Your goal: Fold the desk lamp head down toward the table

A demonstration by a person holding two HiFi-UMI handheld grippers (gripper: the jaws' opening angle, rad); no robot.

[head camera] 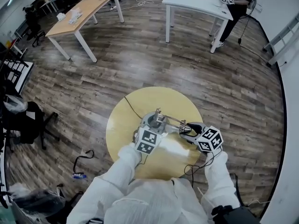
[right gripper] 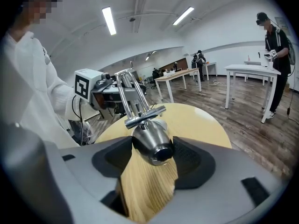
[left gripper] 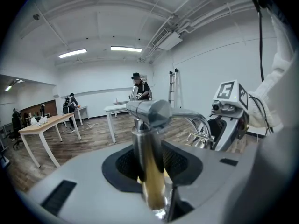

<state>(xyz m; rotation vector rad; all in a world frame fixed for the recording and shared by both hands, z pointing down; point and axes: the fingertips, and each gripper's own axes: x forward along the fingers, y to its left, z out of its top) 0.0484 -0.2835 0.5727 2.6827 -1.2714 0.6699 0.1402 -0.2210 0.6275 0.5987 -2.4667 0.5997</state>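
Observation:
A chrome desk lamp stands on the round yellow table. Its upright stem sits between the pads of my left gripper, which is shut on it near the lamp's base. Twin rods run from the stem's top joint to the cone-shaped lamp head. My right gripper is shut on that head, a pad on each side, a little above the tabletop. In the head view the left gripper and right gripper flank the lamp, with the head at the right end.
The lamp's black cord trails across the table. A wooden table and a white table stand farther off, with a person beside the white one. A black chair is at left, and cables lie on the floor.

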